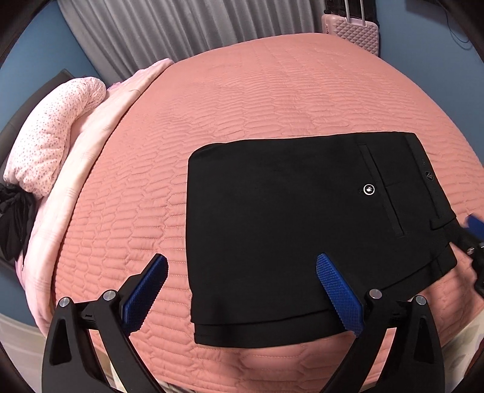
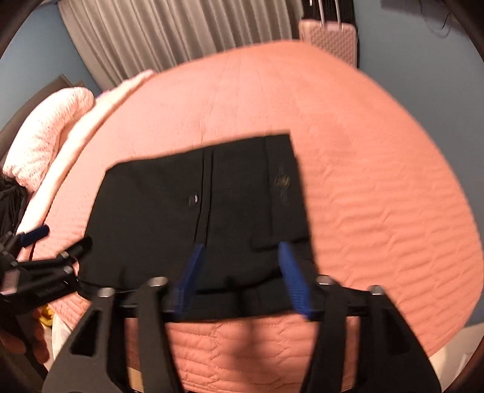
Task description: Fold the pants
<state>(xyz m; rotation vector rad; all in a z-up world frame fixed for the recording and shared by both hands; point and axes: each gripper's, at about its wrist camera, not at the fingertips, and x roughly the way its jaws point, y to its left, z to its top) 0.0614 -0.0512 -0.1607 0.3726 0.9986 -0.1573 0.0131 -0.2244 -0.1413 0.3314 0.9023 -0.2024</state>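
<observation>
Black pants (image 1: pixel 287 226), folded into a compact rectangle, lie flat on the pink quilted bedspread (image 1: pixel 257 90), with the back pocket button and waistband facing up toward the right. My left gripper (image 1: pixel 242 263) stands wide open at the near left edge of the pants: one blue pad over the fabric, the other over the bedspread. In the blurred right wrist view, my right gripper (image 2: pixel 240 249) is open above the near waistband end of the pants (image 2: pixel 181 211), with nothing pinched. Each gripper shows at the edge of the other's view: the right gripper (image 1: pixel 473 232), the left gripper (image 2: pixel 63 238).
A floral pink pillow (image 1: pixel 54 133) and a folded pale pink blanket (image 1: pixel 90 145) lie along the bed's left side, with dark cloth (image 1: pixel 12 220) beyond. Grey curtains (image 1: pixel 181 27) and a pink suitcase (image 1: pixel 354 33) stand behind the bed. Bare bedspread surrounds the pants.
</observation>
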